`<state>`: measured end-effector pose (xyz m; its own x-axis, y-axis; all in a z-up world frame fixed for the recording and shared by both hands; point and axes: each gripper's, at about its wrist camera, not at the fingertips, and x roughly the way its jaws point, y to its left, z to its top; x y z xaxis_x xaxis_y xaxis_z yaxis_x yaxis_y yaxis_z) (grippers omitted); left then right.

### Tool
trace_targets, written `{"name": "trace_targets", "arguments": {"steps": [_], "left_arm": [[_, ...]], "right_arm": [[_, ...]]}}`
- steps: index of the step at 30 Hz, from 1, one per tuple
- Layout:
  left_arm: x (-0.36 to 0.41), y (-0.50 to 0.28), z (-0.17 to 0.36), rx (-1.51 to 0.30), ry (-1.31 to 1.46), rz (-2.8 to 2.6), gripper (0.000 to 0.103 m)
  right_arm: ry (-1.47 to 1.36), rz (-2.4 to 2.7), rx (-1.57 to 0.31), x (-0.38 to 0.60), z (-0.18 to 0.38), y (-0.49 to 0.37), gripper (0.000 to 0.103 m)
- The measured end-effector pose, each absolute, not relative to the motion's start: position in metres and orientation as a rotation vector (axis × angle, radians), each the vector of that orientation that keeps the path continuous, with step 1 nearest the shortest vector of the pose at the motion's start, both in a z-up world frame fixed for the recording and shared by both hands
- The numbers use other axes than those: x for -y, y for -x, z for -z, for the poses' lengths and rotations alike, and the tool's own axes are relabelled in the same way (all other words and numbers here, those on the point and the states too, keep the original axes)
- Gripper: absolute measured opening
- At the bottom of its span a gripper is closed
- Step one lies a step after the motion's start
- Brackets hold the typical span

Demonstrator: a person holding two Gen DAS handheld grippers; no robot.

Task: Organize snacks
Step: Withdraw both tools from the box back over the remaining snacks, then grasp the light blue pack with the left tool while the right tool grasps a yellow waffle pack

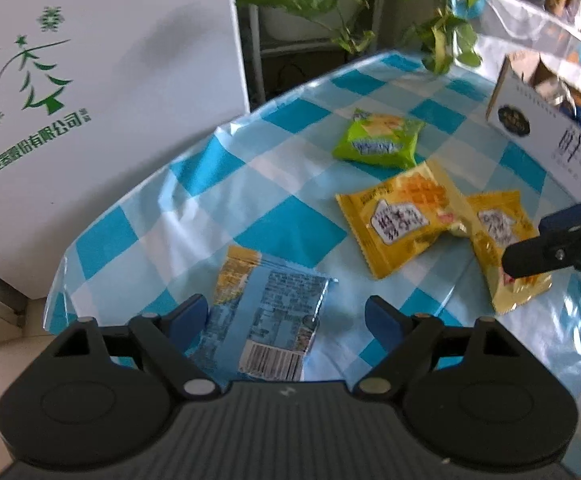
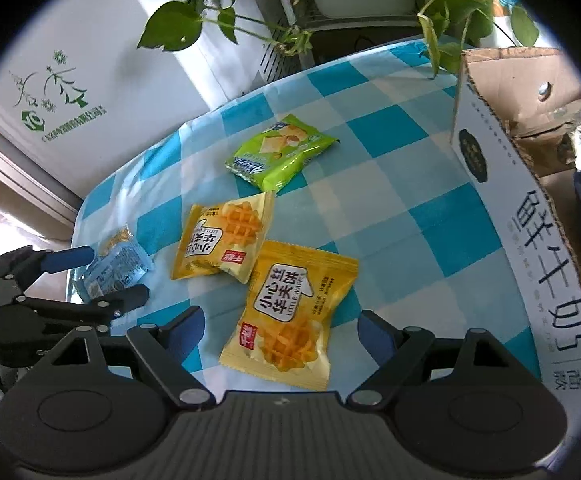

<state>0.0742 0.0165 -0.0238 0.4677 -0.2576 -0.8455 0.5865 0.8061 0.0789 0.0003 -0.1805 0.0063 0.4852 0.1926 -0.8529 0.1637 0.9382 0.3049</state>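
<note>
Right wrist view: waffle packet (image 2: 290, 312) lengthwise between wide-open, empty right gripper (image 2: 280, 330) fingers (image 2: 188, 326)

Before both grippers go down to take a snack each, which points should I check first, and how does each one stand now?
1. Left gripper jaws apart, nothing pinched: ok.
2. Right gripper jaws apart, nothing pinched: ok.
3. Blue packet lies between the left fingers, flat on the table: ok.
4. Near yellow waffle packet lies between the right fingers: ok.
5. That packet free of its neighbour: not ok, its corner overlaps the second yellow packet.
6. Room left in the cardboard box: cannot tell, only part of its inside shows.
</note>
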Motion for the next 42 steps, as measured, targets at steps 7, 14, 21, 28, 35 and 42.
{"name": "trace_targets", "arguments": {"steps": [7, 14, 21, 28, 35, 42], "left_arm": [[-0.018, -0.075, 0.024, -0.952, -0.345, 0.531, 0.078], [-0.01, -0.069, 0.02, -0.975, -0.315, 0.536, 0.054], [0.002, -0.054, 0.017, -1.019, -0.291, 0.533, 0.051], [0.005, -0.045, 0.012, -1.028, -0.267, 0.526, 0.058], [0.008, -0.047, 0.021, -1.038, -0.298, 0.495, 0.078], [0.005, -0.053, 0.031, -1.056, -0.267, 0.444, 0.103]], "right_arm": [[-0.272, 0.014, -1.073, 0.163, 0.004, -0.004, 0.088], [-0.163, 0.018, -1.045, 0.158, 0.003, -0.001, 0.063], [-0.154, -0.042, -1.047, 0.173, 0.001, 0.002, 0.056], [-0.154, -0.066, -1.057, 0.188, -0.001, 0.007, 0.057], [-0.151, -0.061, -1.071, 0.184, 0.001, 0.01, 0.068], [-0.101, -0.056, -1.071, 0.174, 0.004, 0.009, 0.076]]}}
